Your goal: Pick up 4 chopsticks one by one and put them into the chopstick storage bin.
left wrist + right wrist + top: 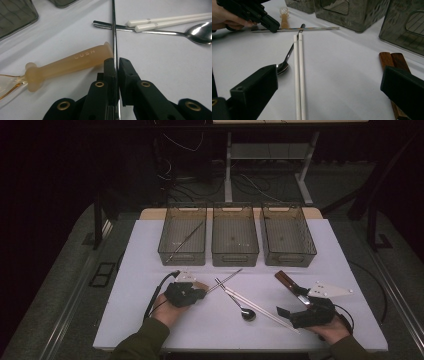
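Grip on the metal chopstick (114, 30): left gripper (117, 65) pinches it near one end, just beside the amber handle (71, 63), its far part crossing the spoon (200, 31). Lifting risks tilt and slip. Right gripper (329, 82) hangs spread over the white chopsticks (299, 75).

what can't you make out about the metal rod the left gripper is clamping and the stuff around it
- Thin shiny metal rod: its near end is hidden between the left gripper jaws, left gripper view.
- Translucent amber rubbery-handled utensil: its head is cut off by the left edge, same view.
- Brown wooden chopsticks: the right gripper's jaw covers the near ends, right gripper view.
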`<action>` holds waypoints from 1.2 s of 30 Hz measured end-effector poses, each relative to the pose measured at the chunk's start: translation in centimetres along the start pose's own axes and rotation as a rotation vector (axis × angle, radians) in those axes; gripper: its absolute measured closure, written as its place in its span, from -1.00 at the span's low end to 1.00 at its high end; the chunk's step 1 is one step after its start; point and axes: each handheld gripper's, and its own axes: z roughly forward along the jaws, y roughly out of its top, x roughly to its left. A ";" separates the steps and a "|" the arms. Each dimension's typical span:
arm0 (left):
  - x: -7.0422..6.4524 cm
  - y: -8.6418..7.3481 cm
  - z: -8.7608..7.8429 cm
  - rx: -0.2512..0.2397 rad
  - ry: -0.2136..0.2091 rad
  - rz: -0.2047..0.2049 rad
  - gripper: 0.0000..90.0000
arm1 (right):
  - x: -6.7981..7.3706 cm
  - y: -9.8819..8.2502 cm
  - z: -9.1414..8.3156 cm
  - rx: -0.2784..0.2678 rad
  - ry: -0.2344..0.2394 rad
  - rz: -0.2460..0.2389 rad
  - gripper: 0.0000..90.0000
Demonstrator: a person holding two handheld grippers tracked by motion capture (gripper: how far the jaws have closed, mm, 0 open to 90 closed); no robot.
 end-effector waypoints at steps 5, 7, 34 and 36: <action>-0.1 0.1 -0.1 0.009 -0.007 0.012 0.88 | 0.0 0.0 0.0 0.000 0.000 -0.001 -0.97; -0.1 0.3 -0.2 0.016 -0.009 0.024 0.88 | 0.1 0.0 0.0 -0.001 -0.001 0.001 -0.97; -0.7 1.0 -1.7 -0.051 -0.069 -0.016 0.88 | 0.1 0.0 -0.1 -0.003 0.002 -0.001 -0.97; -0.6 1.0 -2.0 -0.059 -0.069 -0.017 0.88 | 0.1 0.0 -0.1 -0.003 0.002 -0.002 -0.97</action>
